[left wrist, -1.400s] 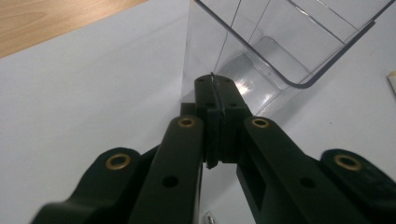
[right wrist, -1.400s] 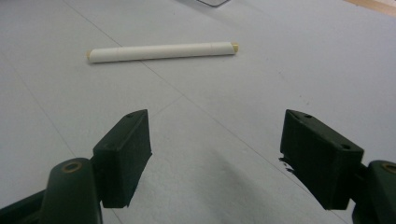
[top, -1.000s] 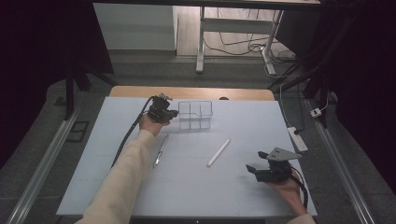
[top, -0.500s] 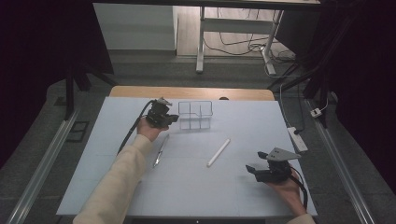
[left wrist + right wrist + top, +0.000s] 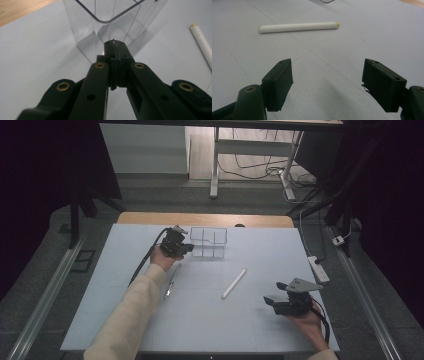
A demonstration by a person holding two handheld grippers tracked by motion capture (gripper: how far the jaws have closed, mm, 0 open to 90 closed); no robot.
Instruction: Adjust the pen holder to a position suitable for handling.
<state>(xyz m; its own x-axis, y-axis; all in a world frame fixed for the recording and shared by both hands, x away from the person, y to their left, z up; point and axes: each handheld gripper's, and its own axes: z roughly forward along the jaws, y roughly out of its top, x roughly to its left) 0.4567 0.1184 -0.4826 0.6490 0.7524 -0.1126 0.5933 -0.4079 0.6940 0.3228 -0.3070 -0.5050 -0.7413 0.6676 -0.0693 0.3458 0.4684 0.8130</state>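
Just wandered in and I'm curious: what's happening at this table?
A person holds a gripper in each hand. The left gripper, jaws shut and empty, sits against a clear plastic organizer at the table's far side. The right gripper rests open near the front, facing a white pen. A silvery pen lies beside the left forearm.

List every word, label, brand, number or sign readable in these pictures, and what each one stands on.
None: no readable text on anything.
White pen: plain, no print visible.
Clear plastic organizer: no label.
Left gripper and right gripper: black fingers with brass bushings, no markings.
Thin pen by the left sleeve: too small to tell.
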